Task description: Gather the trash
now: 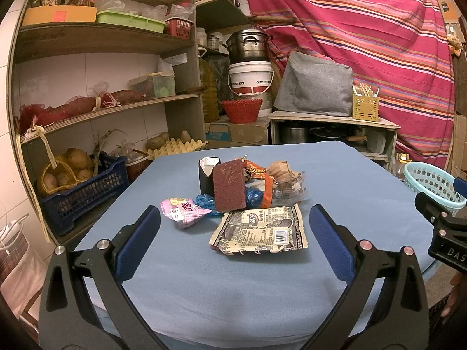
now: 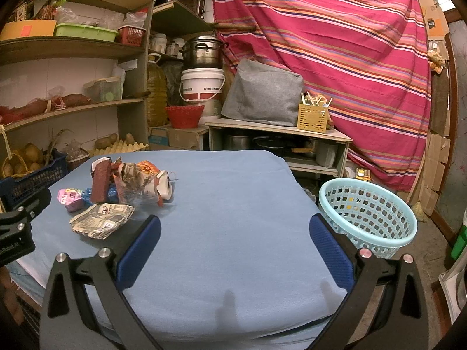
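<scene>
Left gripper (image 1: 233,227): jaws spread wide, holding nothing, poised above the near part of the blue-covered table (image 1: 335,180); blue pads (image 1: 140,242) face inward.

Right gripper (image 2: 233,230): likewise released and empty, over bare cloth at the table's right side.

Trash pile, on the table's far-left area as seen from the right wrist, directly ahead of the left gripper:
- Printed snack wrapper (image 1: 259,230), beige with black pattern and a barcode, lying flat, nearest the left gripper's fingers.
- Pink wrapper (image 1: 184,213), crumpled, just left of it.
- Maroon scouring pad (image 1: 229,188), standing on edge, tilted, leaning against the pile.
- Blue plastic scraps (image 1: 252,197), partly hidden behind the pad.
- Black cup (image 1: 207,175) with white lining, behind the pad.
- Orange wrapper (image 1: 262,180) and crumpled brown paper (image 1: 281,172), at the back right of the pile.

Light-blue perforated basket (image 2: 367,213): off the table, just beyond its right edge, empty as far as the view shows.

Surroundings: wooden shelving (image 1: 111,105) to the left; striped red cloth (image 2: 335,43) hung behind.
</scene>
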A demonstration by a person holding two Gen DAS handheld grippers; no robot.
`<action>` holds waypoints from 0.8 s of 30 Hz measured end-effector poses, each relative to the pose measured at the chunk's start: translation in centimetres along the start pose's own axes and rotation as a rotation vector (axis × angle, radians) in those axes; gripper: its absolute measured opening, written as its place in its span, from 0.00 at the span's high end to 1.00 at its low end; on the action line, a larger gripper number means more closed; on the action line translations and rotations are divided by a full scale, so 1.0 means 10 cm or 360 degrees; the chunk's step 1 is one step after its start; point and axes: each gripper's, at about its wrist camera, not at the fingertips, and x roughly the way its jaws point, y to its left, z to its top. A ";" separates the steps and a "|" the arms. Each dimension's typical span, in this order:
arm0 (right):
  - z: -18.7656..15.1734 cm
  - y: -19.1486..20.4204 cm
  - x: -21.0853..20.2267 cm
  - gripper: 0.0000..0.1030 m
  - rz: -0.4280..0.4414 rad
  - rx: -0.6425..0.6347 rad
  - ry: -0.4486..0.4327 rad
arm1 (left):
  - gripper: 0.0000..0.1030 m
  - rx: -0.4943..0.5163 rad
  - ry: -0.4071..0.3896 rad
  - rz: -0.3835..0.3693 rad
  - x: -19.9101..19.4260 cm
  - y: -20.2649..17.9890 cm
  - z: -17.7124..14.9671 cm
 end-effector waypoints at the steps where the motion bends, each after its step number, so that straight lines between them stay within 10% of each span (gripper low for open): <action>1: 0.00 0.00 0.00 0.04 0.0000 0.0000 -0.0001 | 0.04 0.0001 0.0000 0.0001 0.00 0.00 0.00; 24: 0.01 -0.06 0.02 0.04 -0.0002 -0.0003 0.0000 | 0.04 0.0003 0.0000 0.0002 0.00 -0.01 -0.01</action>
